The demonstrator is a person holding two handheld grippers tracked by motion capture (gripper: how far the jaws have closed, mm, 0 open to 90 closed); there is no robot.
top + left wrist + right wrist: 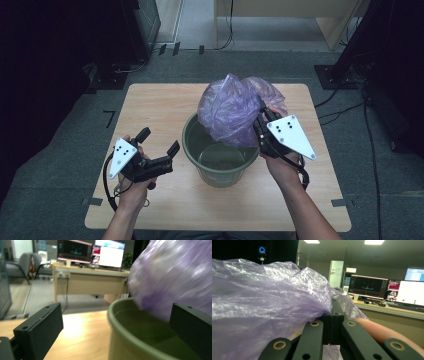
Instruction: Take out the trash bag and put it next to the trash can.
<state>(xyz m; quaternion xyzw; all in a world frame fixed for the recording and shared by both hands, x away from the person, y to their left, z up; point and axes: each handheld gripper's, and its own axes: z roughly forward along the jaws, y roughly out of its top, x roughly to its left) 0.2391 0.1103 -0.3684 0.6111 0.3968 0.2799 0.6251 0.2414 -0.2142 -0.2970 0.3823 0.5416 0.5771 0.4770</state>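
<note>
Our right tool [261,131] pinches the purple bag [235,110]; our left tool [159,142], gaping empty, should catch the bag's edge at the bucket's [220,172] nine o'clock.

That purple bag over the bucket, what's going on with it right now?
The right gripper is shut on the purple plastic bag, holding it bunched above the green bucket on the wooden table. The left gripper is open, just left of the bucket, holding nothing. The bag isn't lining the bucket yet.

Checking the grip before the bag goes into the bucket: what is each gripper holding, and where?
The right gripper pinches the crinkled purple plastic bag at its right-hand edge. The left gripper stands open, holding nothing.
</note>
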